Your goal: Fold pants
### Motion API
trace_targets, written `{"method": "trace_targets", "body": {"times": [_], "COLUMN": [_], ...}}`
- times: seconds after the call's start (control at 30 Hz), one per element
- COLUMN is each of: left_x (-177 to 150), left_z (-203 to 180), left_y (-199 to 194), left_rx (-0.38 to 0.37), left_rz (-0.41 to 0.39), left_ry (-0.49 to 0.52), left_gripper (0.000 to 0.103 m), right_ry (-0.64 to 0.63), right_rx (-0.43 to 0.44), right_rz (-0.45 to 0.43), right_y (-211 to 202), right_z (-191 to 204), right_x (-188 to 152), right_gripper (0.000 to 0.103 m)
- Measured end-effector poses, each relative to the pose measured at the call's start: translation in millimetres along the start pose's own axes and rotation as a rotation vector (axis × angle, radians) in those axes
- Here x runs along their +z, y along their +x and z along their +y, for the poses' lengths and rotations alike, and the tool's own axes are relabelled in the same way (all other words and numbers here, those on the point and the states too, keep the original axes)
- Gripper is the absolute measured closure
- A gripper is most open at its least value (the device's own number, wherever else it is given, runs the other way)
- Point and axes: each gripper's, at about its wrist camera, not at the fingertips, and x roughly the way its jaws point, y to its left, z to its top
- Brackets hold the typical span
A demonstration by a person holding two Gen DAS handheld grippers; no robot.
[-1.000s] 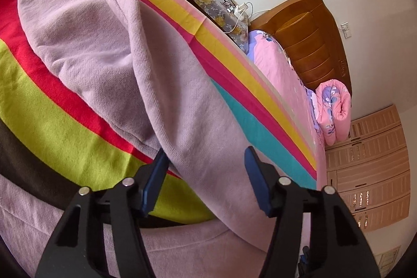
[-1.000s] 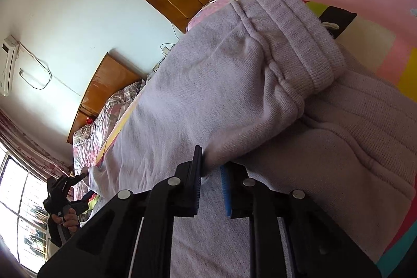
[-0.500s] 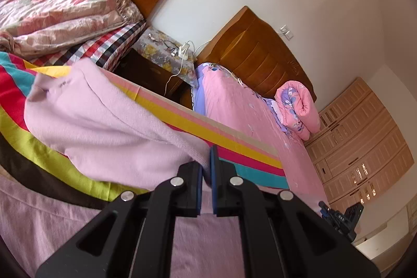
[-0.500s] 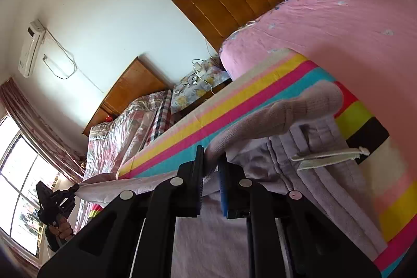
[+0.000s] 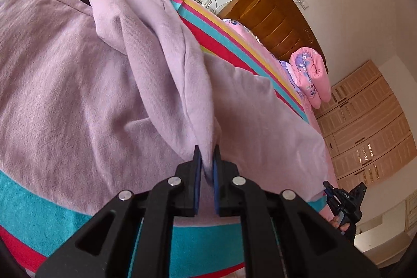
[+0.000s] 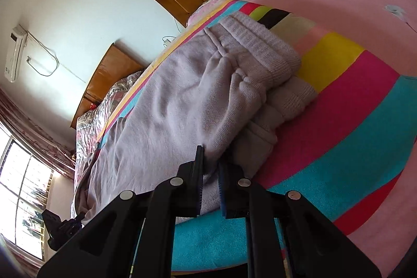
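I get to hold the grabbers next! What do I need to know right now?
Left gripper: shut on a fold of the lilac pants; its jaws just closed on the cloth.
Right gripper: shut on the pants' edge near the ribbed waistband.
The pants lie on the striped blanket, on the bed.
Done: one layer already lies doubled over another by the waistband.
Left: probably lay the held cloth down flat, let go, smooth it, then fold once more. Do not open either grabber yet.
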Motion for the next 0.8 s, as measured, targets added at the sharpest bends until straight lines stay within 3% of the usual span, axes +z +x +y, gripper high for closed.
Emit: {"method": "trace_targets", "body": {"times": [0.03, 0.1, 0.3, 0.37, 0.43, 0.47, 0.5, 0.57, 0.73, 0.8], "left_x": [1.4, 3.7, 8.0, 8.2, 8.2, 7.4, 7.8, 11.5, 27.1, 26.0], "left_z": [-2.0, -4.2, -3.8, -9.0, -12.3, -14.4, -16.0, -24.3, -54.1, -51.2], "left_y": [-0.9, -1.8, 10.4, 12.0, 14.2, 16.2, 17.9, 15.2, -20.9, -28.2], "left_rx": [0.012, 0.03, 0.022, 0.026, 0.037, 0.048, 0.052, 0.06, 0.064, 0.082], "left_rz": [-0.007, -0.015, 0.018, 0.019, 0.029, 0.043, 0.052, 0.038, -0.07, -0.061], "left_ry": [0.007, -0.006, -0.028, -0.018, -0.002, 0.012, 0.022, 0.058, 0.151, 0.165], "left_gripper": [0.087, 0.059, 0.058, 0.058, 0.067, 0.088, 0.097, 0.098, 0.098, 0.098], "right_ry": [-0.002, 0.011, 0.054, 0.037, 0.02, 0.005, -0.01, -0.032, -0.169, -0.196], "right_rx": [-0.004, -0.009, 0.021, 0.029, 0.036, 0.023, 0.011, -0.017, -0.029, -0.043], "right_rz": [0.0, 0.005, 0.002, 0.02, 0.024, 0.018, 0.013, -0.011, -0.115, -0.113], "right_y": [0.0, 1.5, 0.3, 0.0, 1.2, 2.0, 3.4, -0.4, -33.4, -38.8], "right_z": [0.8, -2.5, -5.0, -1.2, 3.2, 5.7, 8.1, 12.8, 51.1, 56.9], "right_x": [0.5, -0.5, -9.1, -12.8, -14.9, -15.0, -14.5, -12.2, -5.4, -7.7], "right_gripper": [0.09, 0.087, 0.083, 0.077, 0.071, 0.072, 0.072, 0.091, 0.094, 0.094]}}
